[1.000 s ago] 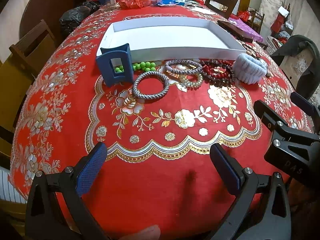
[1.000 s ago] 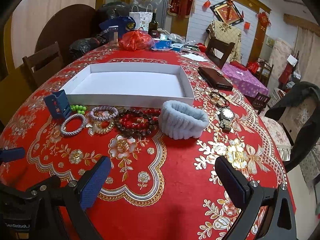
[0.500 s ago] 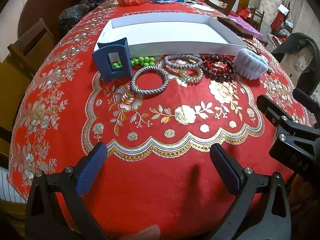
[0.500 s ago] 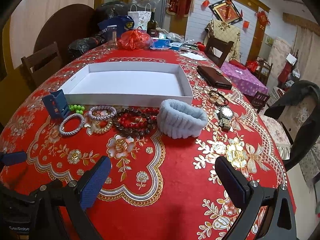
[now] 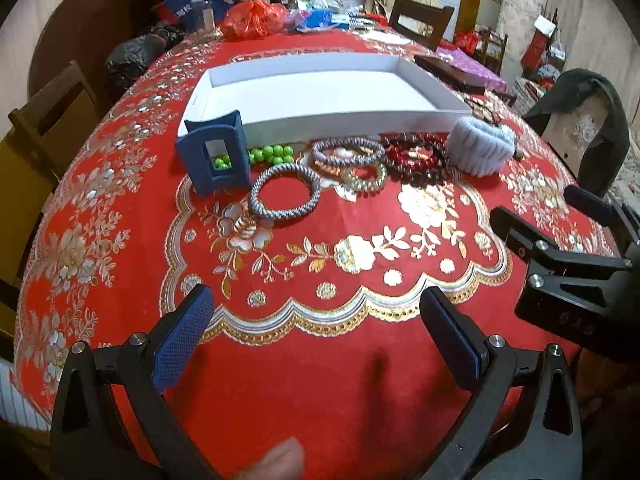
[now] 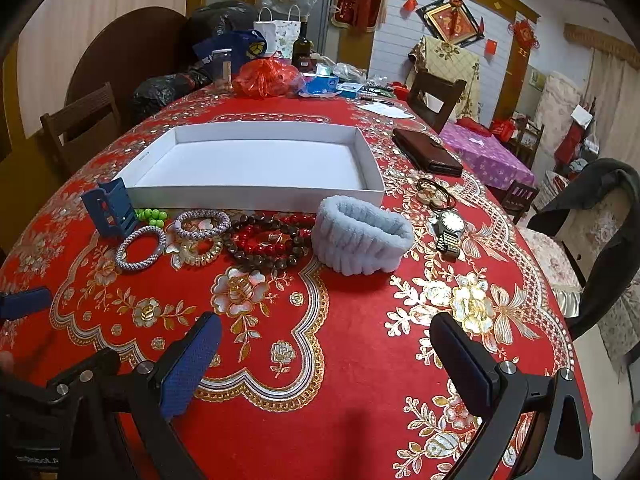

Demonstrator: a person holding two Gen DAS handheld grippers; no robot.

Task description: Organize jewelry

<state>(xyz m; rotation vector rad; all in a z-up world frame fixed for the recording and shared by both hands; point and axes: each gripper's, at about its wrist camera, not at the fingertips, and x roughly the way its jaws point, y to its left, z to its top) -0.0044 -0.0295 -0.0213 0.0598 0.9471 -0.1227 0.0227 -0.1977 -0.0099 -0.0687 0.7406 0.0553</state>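
Both grippers, left (image 5: 316,328) and right (image 6: 328,356), gape empty; green beads (image 5: 264,156) sit half hidden behind a blue clip (image 5: 216,156).

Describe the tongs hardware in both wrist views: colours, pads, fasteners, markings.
Left tongs and right tongs look alike: black angular plastic arms with triangular cut-outs, silver round bolt heads at the joints, and blue textured pads on the inner faces of the fingers. The right tongs body carries embossed lettering in the left view, unreadable. No cables or sleeves visible.

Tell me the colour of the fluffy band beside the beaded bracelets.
Pale grey-blue fluffy band; right wrist view shows it best.
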